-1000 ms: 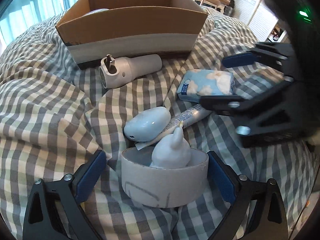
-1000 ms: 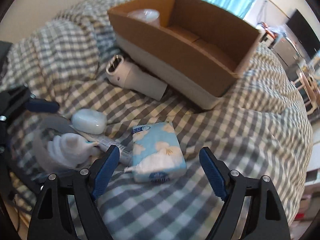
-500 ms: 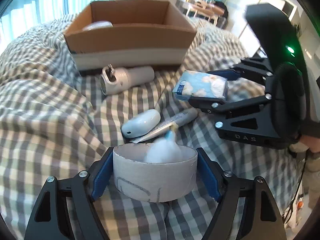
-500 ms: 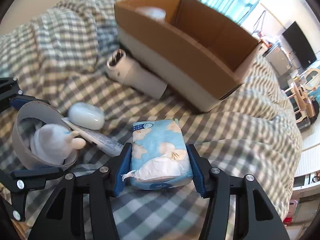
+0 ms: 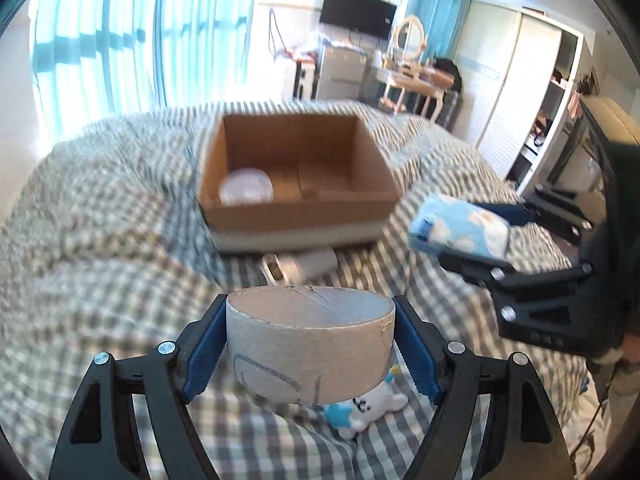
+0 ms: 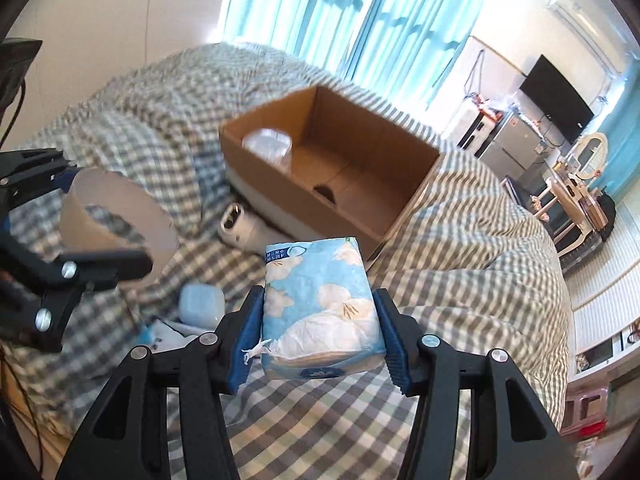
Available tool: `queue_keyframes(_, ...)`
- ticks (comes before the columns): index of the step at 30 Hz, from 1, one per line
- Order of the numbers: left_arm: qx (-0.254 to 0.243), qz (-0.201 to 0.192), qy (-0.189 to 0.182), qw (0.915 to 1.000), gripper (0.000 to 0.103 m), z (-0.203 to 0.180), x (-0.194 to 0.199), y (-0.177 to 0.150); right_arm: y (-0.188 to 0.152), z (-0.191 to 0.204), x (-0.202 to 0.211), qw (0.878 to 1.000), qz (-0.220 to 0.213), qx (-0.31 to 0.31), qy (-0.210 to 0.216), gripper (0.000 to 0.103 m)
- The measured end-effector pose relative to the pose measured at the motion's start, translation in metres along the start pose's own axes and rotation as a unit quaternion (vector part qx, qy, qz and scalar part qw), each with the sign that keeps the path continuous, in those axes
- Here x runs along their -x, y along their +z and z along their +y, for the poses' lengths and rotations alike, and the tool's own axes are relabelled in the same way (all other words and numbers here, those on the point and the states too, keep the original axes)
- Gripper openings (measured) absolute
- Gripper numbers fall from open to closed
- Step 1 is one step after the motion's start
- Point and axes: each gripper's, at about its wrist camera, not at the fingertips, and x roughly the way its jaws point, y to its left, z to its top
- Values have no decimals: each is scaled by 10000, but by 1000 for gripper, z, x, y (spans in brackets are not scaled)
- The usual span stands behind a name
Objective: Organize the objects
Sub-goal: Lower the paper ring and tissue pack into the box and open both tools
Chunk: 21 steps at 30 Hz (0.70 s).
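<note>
My left gripper [image 5: 312, 354] is shut on a wide cardboard ring [image 5: 310, 346] and holds it above the bed; the ring also shows in the right wrist view [image 6: 120, 220]. My right gripper [image 6: 320, 334] is shut on a blue tissue pack [image 6: 320, 304], lifted off the bed; the pack shows at the right of the left wrist view [image 5: 460, 228]. An open cardboard box [image 5: 296, 176] stands ahead on the checked bedspread, with a clear plastic lid [image 5: 246, 192] inside. A white plush toy [image 5: 368, 408] lies on the bed below the ring.
A white cylindrical device [image 6: 244, 232] lies against the box's near wall. A pale blue case [image 6: 200, 304] and a tube lie on the bedspread [image 6: 480, 260]. Curtains, a TV and a dressing table stand beyond the bed.
Both grippers have risen from the bed with their loads. The ring has come up off the plush toy, which stayed on the bedspread. The box interior is now in view.
</note>
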Motion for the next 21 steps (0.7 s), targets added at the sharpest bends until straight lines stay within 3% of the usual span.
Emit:
queue_keyframes(12,-124,-848,451,9953,80,15,41,87,55,-26,66,9918,-1132,-598,-47,54)
queue_keyframes(21,-88,-1044,555,9929,80,33,4,152,105,-60,39,9829,-1432,-1155,27,53)
